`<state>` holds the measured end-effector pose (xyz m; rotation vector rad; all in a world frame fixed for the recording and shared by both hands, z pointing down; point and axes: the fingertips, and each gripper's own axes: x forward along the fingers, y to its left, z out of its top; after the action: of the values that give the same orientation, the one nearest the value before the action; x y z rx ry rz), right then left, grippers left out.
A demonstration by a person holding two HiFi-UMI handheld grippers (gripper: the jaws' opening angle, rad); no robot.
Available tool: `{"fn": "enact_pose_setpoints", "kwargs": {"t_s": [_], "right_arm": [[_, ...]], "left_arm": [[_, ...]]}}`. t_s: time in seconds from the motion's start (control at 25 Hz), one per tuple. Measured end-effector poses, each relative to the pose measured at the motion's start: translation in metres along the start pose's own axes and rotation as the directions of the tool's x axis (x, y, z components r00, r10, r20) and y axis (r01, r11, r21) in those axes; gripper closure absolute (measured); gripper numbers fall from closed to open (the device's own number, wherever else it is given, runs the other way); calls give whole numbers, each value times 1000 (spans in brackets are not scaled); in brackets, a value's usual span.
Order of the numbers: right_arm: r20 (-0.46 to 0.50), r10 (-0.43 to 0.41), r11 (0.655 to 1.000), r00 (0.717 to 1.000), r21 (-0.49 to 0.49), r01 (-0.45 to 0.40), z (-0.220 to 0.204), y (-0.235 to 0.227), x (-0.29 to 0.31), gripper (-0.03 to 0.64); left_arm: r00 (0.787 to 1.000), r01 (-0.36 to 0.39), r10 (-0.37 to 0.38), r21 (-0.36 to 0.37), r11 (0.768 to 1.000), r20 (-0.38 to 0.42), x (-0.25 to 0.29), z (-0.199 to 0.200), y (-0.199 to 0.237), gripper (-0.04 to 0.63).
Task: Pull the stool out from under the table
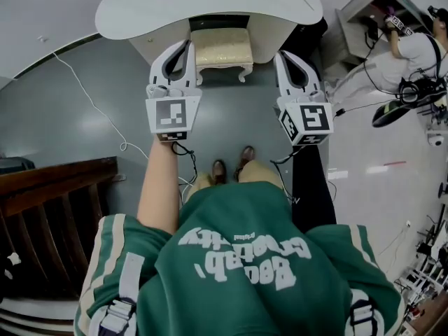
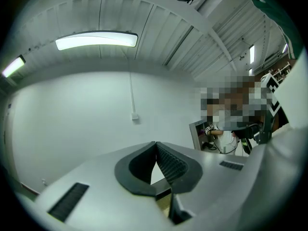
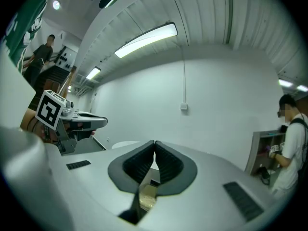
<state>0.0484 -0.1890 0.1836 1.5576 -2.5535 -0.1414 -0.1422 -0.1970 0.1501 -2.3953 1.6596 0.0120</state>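
A white cable (image 1: pixel 91 100) is laid across the grey floor (image 1: pixel 42 124); a dark wooden railing (image 1: pixel 56 208) is seen at left.

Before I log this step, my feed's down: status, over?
Left claw shut, empty. Right claw shut, empty. Stool partly under table, not gripped. Nothing seen in its way.

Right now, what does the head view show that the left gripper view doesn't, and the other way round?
Only the head view: the cream stool seen whole, tucked partly under the white table, the holder's shoes and a wooden railing. Only the left gripper view: a lit ceiling lamp and a small wall box with a line running up from it. Both: the left tongs, shut with nothing between them, and a bystander off to the right.
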Motion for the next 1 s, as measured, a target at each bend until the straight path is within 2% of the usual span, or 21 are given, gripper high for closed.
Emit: {"fn": "enact_pose_setpoints", "kwargs": {"t_s": [0.24, 0.48, 0.72, 0.84, 1.0], "right_arm": [[-11, 15, 1000, 1000, 3, -15, -12, -27, 24, 597], [25, 38, 999, 999, 9, -39, -32, -60, 48, 597], [70, 60, 998, 996, 5, -60, -63, -89, 74, 598], [45, 91, 996, 995, -12, -90, -84, -98, 87, 598], [39, 93, 996, 995, 13, -93, -106, -108, 98, 601]], "left_arm": [[999, -11, 11, -5, 1000, -46, 36, -19, -4, 580], [998, -27, 28, 18, 999, -51, 75, -37, -18, 580], [996, -52, 49, -45, 998, -79, 108, -62, -23, 581], [994, -74, 73, -11, 997, -79, 117, -71, -24, 581], [994, -74, 76, 28, 997, -77, 123, -89, -26, 581]]}}
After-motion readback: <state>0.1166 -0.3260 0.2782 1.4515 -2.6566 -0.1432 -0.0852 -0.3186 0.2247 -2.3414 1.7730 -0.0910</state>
